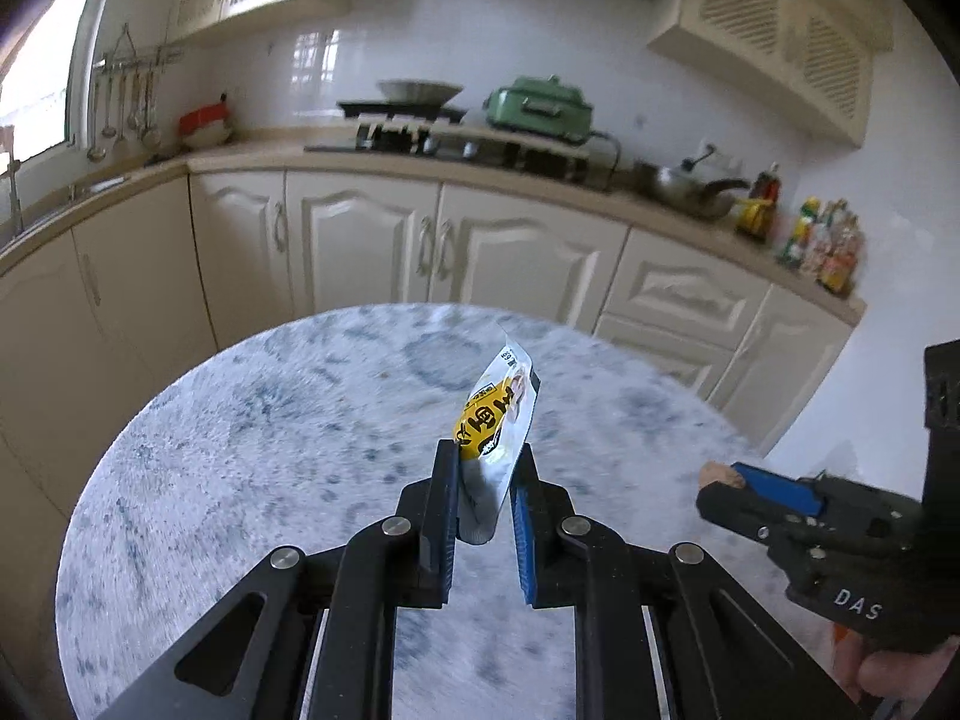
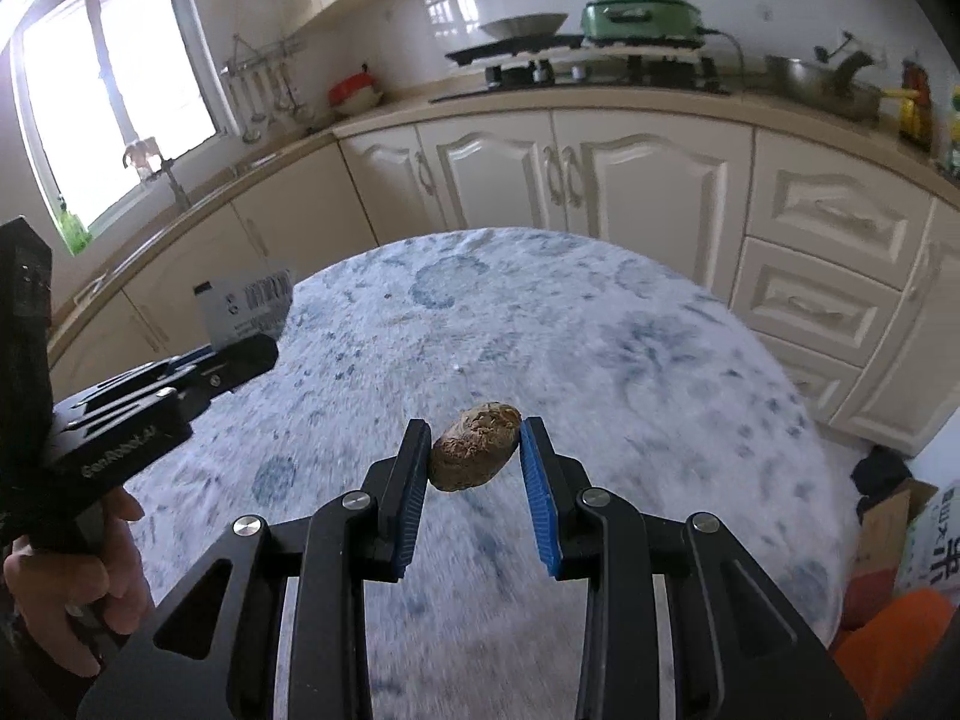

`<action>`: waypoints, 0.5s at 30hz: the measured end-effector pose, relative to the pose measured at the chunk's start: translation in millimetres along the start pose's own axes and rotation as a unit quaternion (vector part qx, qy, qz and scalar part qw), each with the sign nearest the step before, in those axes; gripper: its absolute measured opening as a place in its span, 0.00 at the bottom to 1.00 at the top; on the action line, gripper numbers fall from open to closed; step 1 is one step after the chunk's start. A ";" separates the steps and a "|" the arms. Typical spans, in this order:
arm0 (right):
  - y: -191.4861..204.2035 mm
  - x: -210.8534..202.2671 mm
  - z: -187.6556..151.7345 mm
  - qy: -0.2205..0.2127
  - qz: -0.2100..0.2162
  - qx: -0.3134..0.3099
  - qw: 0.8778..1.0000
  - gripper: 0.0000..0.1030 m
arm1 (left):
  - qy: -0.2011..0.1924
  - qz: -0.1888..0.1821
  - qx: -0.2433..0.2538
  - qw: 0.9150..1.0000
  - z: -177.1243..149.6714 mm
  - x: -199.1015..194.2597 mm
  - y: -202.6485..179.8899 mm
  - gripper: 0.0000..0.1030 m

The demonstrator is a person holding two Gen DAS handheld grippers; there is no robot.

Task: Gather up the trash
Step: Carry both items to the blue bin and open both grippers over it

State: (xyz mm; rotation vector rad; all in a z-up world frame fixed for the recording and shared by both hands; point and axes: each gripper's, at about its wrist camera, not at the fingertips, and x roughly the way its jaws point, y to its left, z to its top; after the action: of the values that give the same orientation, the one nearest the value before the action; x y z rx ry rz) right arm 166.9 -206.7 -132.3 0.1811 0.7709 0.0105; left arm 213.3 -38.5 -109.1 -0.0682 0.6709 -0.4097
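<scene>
black linkage arms fill the bottom of both wrist views, and each claw is closed on a piece of trash above the round counter (image 1: 240,450) with its blue-and-white mottled cloth, which serves as the landmark for everything else. over the counter's middle, the left claw (image 1: 485,468) pinches the lower end of a crumpled snack wrapper (image 1: 498,414), silver with a yellow label, which sticks up and leans away from the pads, clear of the cloth. off toward the counter's right edge in the left wrist view, the right claw (image 2: 475,450) grips a brown, rough lump (image 2: 474,450) that looks like a shell or pit, held between the black pad and the blue one, also off the cloth. the same lump (image 1: 720,474) shows at that claw's tip from the left camera, and the wrapper's printed back (image 2: 249,306) shows at the counter's left edge from the right camera. apart from a tiny speck or two, no other trash is visible on the cloth, so picking up seems done for these two items. what is left, as i judge it, is carrying both to a bin and letting go; no bin can be made out, though an orange thing and a box (image 2: 888,528) sit beyond the counter's right side.
</scene>
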 end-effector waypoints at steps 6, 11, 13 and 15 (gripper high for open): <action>-9.9 -49.5 -5.6 -0.032 -0.008 0.006 0.999 0.30 | -0.032 -0.025 0.001 0.999 -10.5 -42.5 -27.5 0.12; -19.4 -78.4 -8.1 -0.055 -0.017 0.009 0.998 0.30 | -0.053 -0.030 0.003 0.998 -15.2 -63.3 -46.2 0.12; -24.2 -84.8 -10.0 -0.059 -0.018 0.014 0.998 0.30 | -0.057 -0.032 0.008 0.998 -18.2 -68.3 -54.8 0.12; -29.4 -91.9 -12.0 -0.065 -0.021 0.019 0.997 0.30 | -0.060 -0.038 0.009 0.997 -21.6 -73.5 -66.0 0.12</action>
State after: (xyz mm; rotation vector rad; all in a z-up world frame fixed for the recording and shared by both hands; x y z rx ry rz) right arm 90.9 -240.6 -82.0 0.1999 0.6451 -0.0544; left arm 125.2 -69.0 -70.0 -0.1018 0.5474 -0.4813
